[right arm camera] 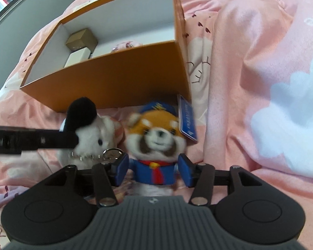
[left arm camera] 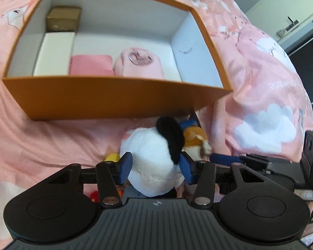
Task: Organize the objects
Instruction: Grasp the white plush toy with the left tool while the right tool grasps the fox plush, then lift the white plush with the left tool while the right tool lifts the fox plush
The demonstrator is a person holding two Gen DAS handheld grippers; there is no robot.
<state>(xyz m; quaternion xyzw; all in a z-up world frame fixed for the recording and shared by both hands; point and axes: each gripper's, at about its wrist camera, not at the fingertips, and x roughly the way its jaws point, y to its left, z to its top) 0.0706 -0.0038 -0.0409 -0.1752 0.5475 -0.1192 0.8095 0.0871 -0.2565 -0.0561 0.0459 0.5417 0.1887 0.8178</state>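
On the pink bedding, in front of an orange box (left arm camera: pixel 114 100), lie two plush toys. My left gripper (left arm camera: pixel 155 166) has its blue pads pressed on the sides of a white plush with a black ear (left arm camera: pixel 150 158); the same plush (right arm camera: pixel 94 137) shows in the right wrist view with a metal keyring (right arm camera: pixel 112 152). A red panda plush (right arm camera: pixel 156 137) in a blue uniform and cap stands between the pads of my right gripper (right arm camera: pixel 153 169), which stand a little clear of its body. The red panda plush (left arm camera: pixel 195 143) also lies just right of the white one.
The orange box (right arm camera: pixel 125 79) holds a small brown box (left arm camera: pixel 63 18), a white box (left arm camera: pixel 54 56), a folded pink cloth (left arm camera: pixel 91 67) and a pink pouch (left arm camera: pixel 139 64). A yellow toy (left arm camera: pixel 111 157) peeks out left of the white plush. Rumpled pink quilt (right arm camera: pixel 260 83) rises at the right.
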